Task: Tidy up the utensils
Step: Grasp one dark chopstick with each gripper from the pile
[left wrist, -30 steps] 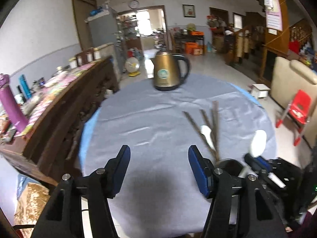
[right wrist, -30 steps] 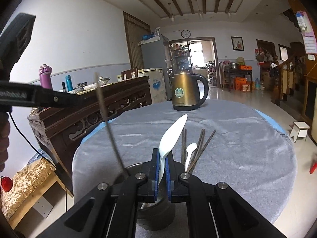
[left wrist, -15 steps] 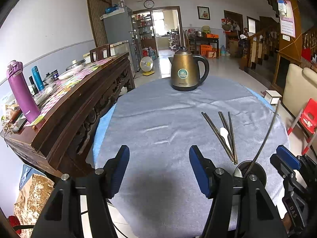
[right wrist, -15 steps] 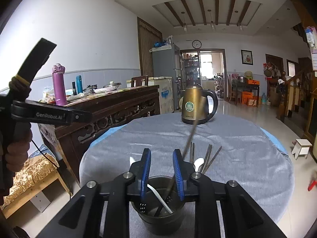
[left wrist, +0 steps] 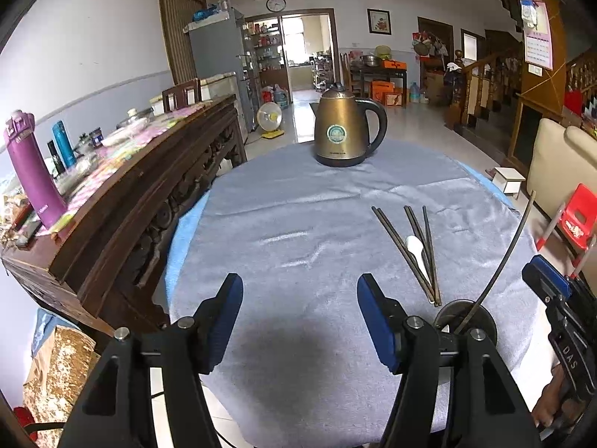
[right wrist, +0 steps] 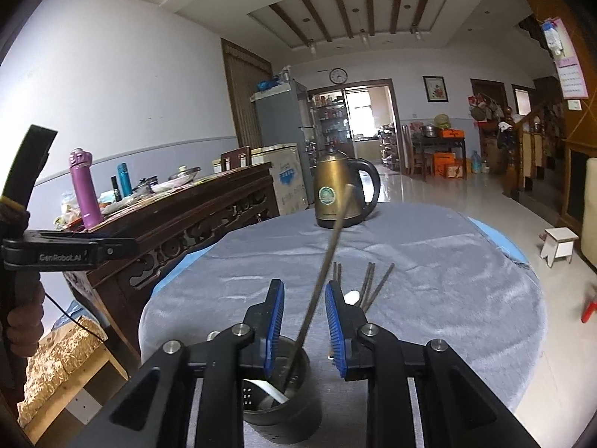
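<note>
- Right tool (right wrist: 304, 332) hangs over the dark metal cup (right wrist: 278, 388), fingers apart, gripping nothing; one chopstick (right wrist: 328, 257) leans up out of the cup and a white spoon handle lies inside.
- Left tool (left wrist: 298, 321) is spread wide over bare grey cloth on the desk (left wrist: 291, 224), empty.
- Loose chopsticks (left wrist: 405, 250) and a small white spoon (left wrist: 416, 246) lie just beyond the cup.
- My read: thin, stiff, light, slippery sticks; pinch mid-shaft. The spoon looks breakable, so take its handle gently.
</note>
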The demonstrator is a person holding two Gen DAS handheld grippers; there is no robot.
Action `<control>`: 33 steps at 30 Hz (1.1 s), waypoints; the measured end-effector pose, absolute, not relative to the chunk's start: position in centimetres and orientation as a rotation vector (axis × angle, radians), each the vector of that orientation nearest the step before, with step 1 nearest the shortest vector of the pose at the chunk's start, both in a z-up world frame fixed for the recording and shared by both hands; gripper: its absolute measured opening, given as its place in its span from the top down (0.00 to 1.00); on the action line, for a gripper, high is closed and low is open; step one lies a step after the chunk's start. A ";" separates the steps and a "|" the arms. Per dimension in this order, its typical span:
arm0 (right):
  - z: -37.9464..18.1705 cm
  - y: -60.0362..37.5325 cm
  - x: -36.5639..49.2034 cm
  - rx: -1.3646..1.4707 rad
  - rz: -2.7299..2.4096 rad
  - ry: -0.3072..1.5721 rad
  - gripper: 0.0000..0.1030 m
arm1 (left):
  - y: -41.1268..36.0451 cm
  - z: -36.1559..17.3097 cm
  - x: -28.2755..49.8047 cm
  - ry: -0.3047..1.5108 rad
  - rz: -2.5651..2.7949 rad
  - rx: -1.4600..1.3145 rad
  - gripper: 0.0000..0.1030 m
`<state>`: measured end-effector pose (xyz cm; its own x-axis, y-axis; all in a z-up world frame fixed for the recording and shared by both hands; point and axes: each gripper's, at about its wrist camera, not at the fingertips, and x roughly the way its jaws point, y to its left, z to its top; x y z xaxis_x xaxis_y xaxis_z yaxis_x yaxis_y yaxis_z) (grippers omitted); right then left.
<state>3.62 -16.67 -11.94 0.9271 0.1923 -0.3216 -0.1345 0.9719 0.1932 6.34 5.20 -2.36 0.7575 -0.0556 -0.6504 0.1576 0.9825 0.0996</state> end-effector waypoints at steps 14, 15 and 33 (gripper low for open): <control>-14.2 -24.0 6.0 0.372 0.046 0.456 0.41 | 6.0 -7.9 13.3 0.933 -0.206 0.001 0.35; -14.5 -24.8 6.8 0.393 0.047 0.472 0.41 | 5.7 -8.4 14.6 0.954 -0.219 -0.007 0.35; -22.4 -29.4 32.8 0.567 0.092 0.980 0.59 | -1.1 -15.4 30.1 1.107 -0.332 -0.108 0.45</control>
